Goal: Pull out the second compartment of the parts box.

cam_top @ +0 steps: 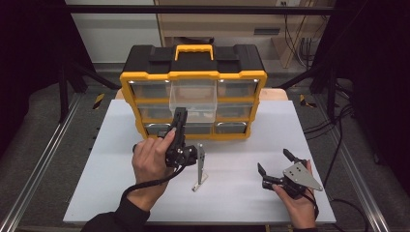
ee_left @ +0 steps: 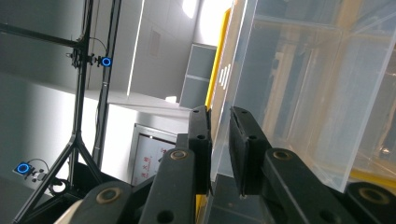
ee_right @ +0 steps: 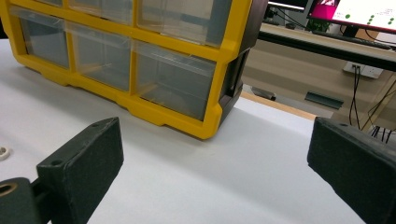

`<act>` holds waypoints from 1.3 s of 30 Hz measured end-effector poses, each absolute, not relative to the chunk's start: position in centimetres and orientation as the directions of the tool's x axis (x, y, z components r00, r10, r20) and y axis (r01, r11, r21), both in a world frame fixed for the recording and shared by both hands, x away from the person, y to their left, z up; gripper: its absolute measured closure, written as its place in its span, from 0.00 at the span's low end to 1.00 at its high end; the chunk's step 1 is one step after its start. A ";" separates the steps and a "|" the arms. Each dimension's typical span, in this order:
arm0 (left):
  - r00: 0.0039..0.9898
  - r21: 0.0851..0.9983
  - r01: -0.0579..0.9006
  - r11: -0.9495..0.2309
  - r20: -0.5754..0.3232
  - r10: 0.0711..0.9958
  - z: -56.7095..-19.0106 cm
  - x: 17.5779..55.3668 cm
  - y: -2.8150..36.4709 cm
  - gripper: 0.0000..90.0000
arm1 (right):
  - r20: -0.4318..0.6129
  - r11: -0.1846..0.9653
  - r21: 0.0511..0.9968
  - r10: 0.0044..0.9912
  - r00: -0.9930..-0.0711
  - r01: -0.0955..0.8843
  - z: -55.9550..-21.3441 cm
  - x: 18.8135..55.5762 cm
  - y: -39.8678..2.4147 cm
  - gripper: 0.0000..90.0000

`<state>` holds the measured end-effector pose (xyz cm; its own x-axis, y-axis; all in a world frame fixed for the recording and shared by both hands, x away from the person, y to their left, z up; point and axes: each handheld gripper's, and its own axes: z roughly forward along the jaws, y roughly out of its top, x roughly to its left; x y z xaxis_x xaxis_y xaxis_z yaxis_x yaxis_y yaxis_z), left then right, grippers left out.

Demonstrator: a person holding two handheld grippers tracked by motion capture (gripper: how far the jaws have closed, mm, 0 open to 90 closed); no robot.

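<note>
The clear plastic drawer sticks out of the middle of the yellow and black organizer box, and our left gripper is pinching its thin front wall. In the left gripper view we see the two black jaws pressed close together with that clear wall between them.

What could go wrong? The wall is thin and smooth, so it could slip out of our pinch if we pull too fast. If we pull crooked, the drawer may jam in its slot. If we pull it too far, it could drop out of the box onto the white table top. The whole box might also slide toward us, since nothing holds it down.

Our right gripper rests low on the table, well apart from the box, with its jaws wide apart and nothing in them. It could steady the box.

A grey metal bracket stands just beside our left hand, near the drawer's way out. We might bump it over.
</note>
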<state>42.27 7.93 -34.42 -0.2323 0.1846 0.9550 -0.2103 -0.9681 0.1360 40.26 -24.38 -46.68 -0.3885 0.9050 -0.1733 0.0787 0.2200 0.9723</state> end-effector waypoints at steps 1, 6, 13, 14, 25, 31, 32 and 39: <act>-0.231 0.139 -0.214 -0.967 0.955 0.188 -34.4 42.3 7.9 0.87 | -0.173 0.220 0.972 0.905 -0.388 0.079 -46.7 40.3 -24.4 0.04; -0.203 0.202 -0.227 -0.953 0.947 0.250 -34.1 42.3 7.8 0.70 | -0.172 0.217 0.973 0.906 -0.386 0.077 -46.7 40.2 -24.5 0.04; -0.143 0.282 -0.240 -0.929 0.936 0.321 -33.7 41.8 7.7 0.45 | -0.176 0.222 0.972 0.907 -0.382 0.079 -46.7 40.2 -24.5 0.04; -0.135 0.290 -0.250 -0.924 0.934 0.330 -33.7 41.7 7.7 0.43 | -0.177 0.222 0.972 0.908 -0.381 0.078 -46.6 40.2 -24.5 0.04; 0.030 0.437 -0.259 -0.861 0.895 0.445 -34.5 40.5 8.1 0.30 | -0.186 0.233 0.969 0.911 -0.367 0.086 -46.8 40.3 -24.4 0.04; 0.223 0.531 -0.224 -0.817 0.844 0.487 -36.2 39.8 8.3 0.26 | -0.192 0.236 0.969 0.911 -0.365 0.080 -46.7 40.5 -24.2 0.04; 0.242 0.539 -0.217 -0.814 0.837 0.490 -36.4 39.8 8.3 0.26 | -0.195 0.238 0.968 0.911 -0.365 0.079 -46.6 40.5 -24.2 0.04; 0.368 0.609 -0.144 -0.780 0.765 0.529 -37.8 40.3 8.8 0.23 | -0.192 0.236 0.968 0.911 -0.365 0.081 -46.7 40.5 -24.2 0.04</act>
<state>40.28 8.77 -37.84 0.3677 0.5294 0.7645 -0.1438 -0.7799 0.6092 40.49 -24.18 -46.71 -0.3649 0.9111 -0.1919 0.0807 0.2363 0.9683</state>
